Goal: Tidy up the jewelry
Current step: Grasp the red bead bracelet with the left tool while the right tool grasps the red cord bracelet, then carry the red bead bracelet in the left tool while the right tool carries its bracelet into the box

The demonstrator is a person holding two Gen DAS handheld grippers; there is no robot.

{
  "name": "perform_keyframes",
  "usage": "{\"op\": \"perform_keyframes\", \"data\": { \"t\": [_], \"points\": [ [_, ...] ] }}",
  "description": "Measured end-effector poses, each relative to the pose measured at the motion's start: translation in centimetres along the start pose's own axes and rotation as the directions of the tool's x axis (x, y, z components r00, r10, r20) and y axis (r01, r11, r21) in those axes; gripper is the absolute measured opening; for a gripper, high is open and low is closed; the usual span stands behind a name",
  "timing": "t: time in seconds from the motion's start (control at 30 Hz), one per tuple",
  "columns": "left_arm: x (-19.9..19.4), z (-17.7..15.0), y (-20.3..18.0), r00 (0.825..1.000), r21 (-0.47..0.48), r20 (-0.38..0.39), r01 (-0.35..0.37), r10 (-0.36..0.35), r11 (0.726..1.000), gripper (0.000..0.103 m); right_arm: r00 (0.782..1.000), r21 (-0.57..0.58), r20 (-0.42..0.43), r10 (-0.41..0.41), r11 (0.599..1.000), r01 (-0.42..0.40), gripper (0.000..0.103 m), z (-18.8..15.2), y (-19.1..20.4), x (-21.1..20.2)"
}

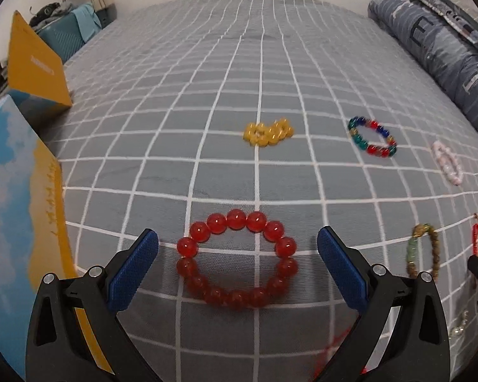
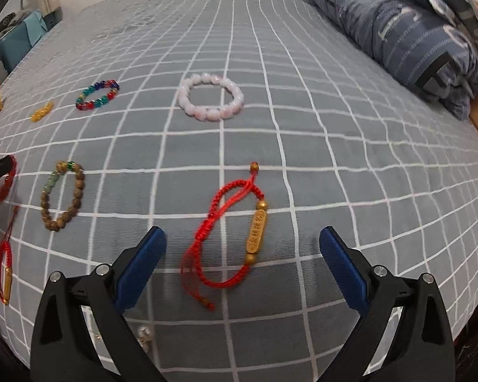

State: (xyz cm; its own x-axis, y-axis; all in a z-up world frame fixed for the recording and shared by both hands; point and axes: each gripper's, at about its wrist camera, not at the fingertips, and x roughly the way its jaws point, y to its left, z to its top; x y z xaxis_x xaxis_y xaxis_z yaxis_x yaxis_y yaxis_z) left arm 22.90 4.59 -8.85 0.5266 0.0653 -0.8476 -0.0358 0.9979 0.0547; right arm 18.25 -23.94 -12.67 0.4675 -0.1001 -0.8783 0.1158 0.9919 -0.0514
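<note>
Seven bracelets lie loose on the checked bedspread point(image 1: 302, 63); I judge nothing sorted yet. My left gripper point(image 1: 237, 248) gapes wide around the red bead bracelet point(image 1: 237, 259); my right gripper point(image 2: 242, 248) gapes over the red cord bracelet point(image 2: 229, 232). Boxes point(image 1: 19, 191) wait at nine o'clock.

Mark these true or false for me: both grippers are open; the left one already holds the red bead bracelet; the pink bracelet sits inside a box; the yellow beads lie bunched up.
1. Both the left gripper and right gripper are open: true.
2. The left gripper holds the large red glass-bead bracelet: false, it lies on the grey checked bedsheet between open fingers.
3. The pale pink bead bracelet sits in a box: false, it lies on the sheet.
4. The yellow bead bracelet lies bunched: true.
</note>
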Motion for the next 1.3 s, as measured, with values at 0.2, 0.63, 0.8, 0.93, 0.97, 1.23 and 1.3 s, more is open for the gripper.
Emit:
{"op": "perform_keyframes", "data": {
  "t": [0.2,0.63,0.8,0.93,0.97,1.23,1.3],
  "points": [
    [1.0,-0.1,0.3,1.0,-0.014,-0.016,0.0,0.0,1.0,0.097,1.0,0.007,-0.016,0.024,1.0,-0.024,0.093,0.0,-0.4,0.5],
    [0.3,-0.8,0.3,0.999,-0.018,-0.042,0.028,-0.029,0.999,0.073,0.997,0.046,-0.041,0.069,0.997,-0.067,0.077,0.1,-0.9,0.9],
    [-0.2,-1.2,-0.2,0.999,0.005,-0.034,0.041,-0.041,0.999,0.049,0.997,0.037,-0.033,0.065,0.997,-0.064,0.061,-0.1,-0.9,0.5],
    [-0.6,-1.5,-0.5,0.999,0.019,-0.025,0.038,-0.037,0.999,0.034,0.998,0.033,-0.025,0.057,0.998,-0.056,0.053,-0.2,-0.8,0.4],
    [-0.6,-1.6,-0.7,0.999,0.027,-0.023,0.037,-0.036,0.999,0.032,0.998,0.029,-0.023,0.054,0.998,-0.053,0.049,-0.2,-0.8,0.3],
    [-1.7,-1.9,-1.1,0.999,0.03,0.025,0.042,-0.043,0.999,0.013,0.999,-0.014,0.006,0.035,0.999,-0.035,0.013,-0.4,-0.1,-0.2],
    [-2.1,-1.8,-1.2,0.998,0.03,0.037,0.044,-0.045,0.999,0.013,0.999,-0.016,0.012,0.034,0.999,-0.034,0.01,-0.3,-0.1,-0.2]
  ]
}}
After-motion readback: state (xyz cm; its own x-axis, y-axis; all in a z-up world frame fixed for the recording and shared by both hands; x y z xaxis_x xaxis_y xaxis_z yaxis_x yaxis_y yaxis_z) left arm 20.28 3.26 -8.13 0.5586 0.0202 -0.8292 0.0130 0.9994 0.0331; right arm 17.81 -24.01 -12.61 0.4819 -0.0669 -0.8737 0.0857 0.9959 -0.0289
